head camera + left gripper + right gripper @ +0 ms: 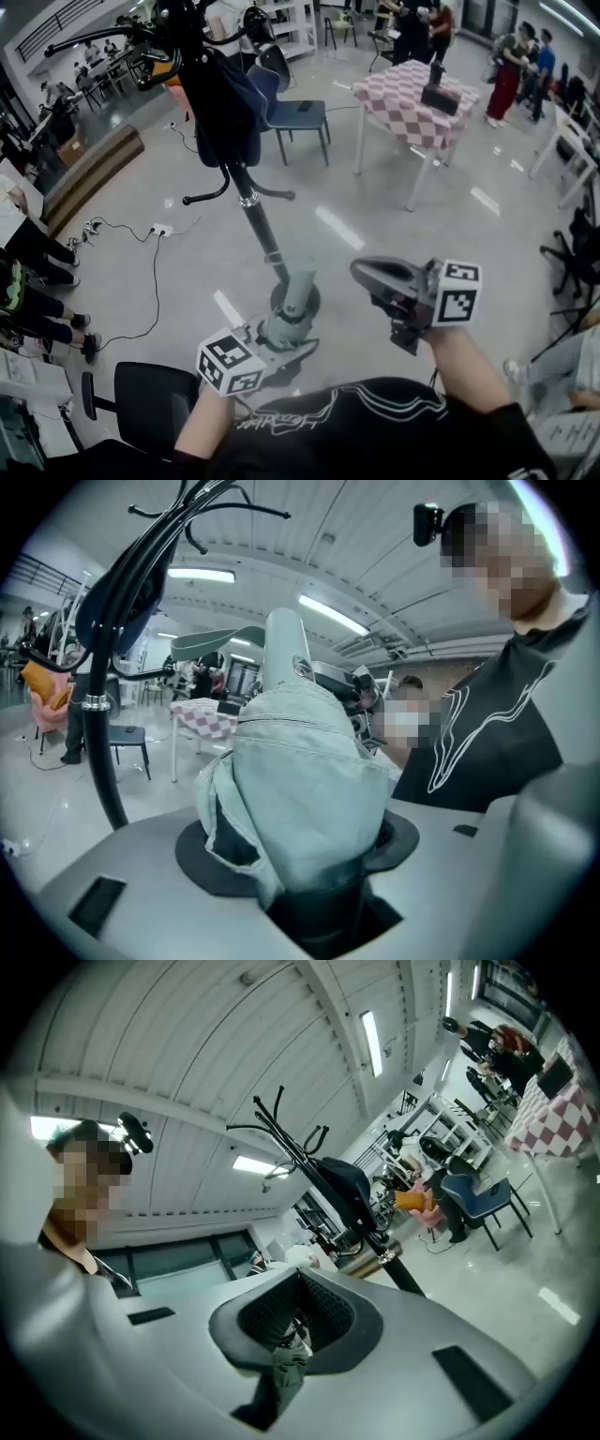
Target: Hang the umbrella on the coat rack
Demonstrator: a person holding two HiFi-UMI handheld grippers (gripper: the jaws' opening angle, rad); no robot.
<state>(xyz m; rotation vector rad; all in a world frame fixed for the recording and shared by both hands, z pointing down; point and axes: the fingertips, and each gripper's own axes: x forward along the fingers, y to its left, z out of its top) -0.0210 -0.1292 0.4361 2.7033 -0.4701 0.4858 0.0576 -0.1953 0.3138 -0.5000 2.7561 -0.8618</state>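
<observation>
A folded umbrella [294,302] in a pale grey-green sleeve stands upright in my left gripper [279,339], whose jaws are shut around its lower part. It fills the left gripper view, umbrella [300,789] rising out of the left gripper [309,892]. The black coat rack [253,211] stands just beyond, leaning up to the upper left, with a dark garment [225,108] on its hooks. My right gripper [375,274] hovers to the right of the umbrella's top, jaws together. In the right gripper view, the right gripper [291,1335] pinches a thin grey fabric strap [284,1365]; its far end is hidden.
A checkered table [412,98] and a blue chair [292,114] stand behind the rack. A power strip with cables [159,230] lies on the floor to the left, near a wooden bench [89,173]. A black chair [155,403] sits at my lower left. People sit and stand along the room's edges.
</observation>
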